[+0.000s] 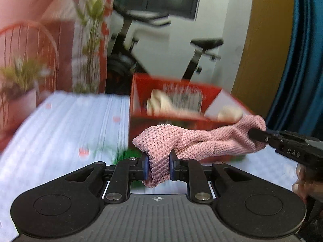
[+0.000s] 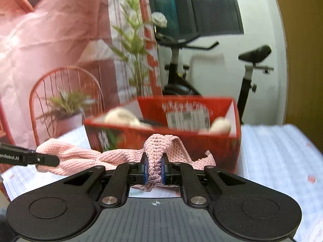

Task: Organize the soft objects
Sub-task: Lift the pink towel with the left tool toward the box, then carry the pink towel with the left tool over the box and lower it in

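Two wrist-mounted fisheye views are being aimed slightly downward along close-up fingers; the pink knitted cloth (image 1: 193,141) (image 2: 113,157) and red box (image 1: 173,109) (image 2: 181,133) beyond are being shared.

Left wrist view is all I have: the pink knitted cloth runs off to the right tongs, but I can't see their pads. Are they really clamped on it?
Observer: Yes. In the right wrist view the right tongs pinch a bunched fold of the pink knitted cloth between both blue pads.
Operator: Does anything hang loose past that grip?
Observer: A short corner of cloth sticks out to the right of those tongs, in front of the red box.
Operator: What is right of the box? My view ends there.
Observer: Bare white bedsheet with small pink spots.
Operator: And my side?
Observer: The left tongs show there only as a black tip on the cloth's far end.
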The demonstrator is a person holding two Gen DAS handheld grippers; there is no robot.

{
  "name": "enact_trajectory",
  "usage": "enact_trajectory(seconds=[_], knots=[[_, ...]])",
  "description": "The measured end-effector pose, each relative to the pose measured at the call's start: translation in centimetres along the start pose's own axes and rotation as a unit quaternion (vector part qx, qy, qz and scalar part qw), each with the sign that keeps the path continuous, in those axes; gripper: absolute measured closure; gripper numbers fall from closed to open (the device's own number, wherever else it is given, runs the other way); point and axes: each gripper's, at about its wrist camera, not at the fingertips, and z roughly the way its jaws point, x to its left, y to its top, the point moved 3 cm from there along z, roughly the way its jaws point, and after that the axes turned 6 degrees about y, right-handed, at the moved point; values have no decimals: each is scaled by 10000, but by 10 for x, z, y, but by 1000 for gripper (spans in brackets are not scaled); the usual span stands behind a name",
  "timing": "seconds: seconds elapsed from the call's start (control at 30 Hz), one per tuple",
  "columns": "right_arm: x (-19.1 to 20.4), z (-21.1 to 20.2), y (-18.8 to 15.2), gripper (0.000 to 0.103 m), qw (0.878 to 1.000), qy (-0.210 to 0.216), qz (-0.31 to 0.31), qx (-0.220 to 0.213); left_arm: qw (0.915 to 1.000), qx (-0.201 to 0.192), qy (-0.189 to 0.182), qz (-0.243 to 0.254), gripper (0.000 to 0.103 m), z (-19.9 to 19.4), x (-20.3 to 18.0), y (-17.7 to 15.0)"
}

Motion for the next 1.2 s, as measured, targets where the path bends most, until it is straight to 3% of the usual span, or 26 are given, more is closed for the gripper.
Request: enact_trajectory(seconds=[0.13,0.23,0.5,0.93,1.07,1.2], knots=[[0,0,37,93,9997,-2,-175,-142,9997,-192,-65,-134,83,8,-3,42],[-2,6,65,93,9994,-67,-275,-220,9993,-361,-38,42,83,19,-16,68],[-18,50,116,93,9979,-491,-410,-138,9989,-328,87,313,83,74,-47,111],[-65,124,121,93,9942,-993,-361,203,9974,-117,500,513,83,148,-51,140],[-73,143,117,93,9930,-1037,-383,409,9978,203,463,428,83,168,-43,137],[-75,161,107,93,9913,-983,-397,776,9952,760,243,560,83,184,-44,123]])
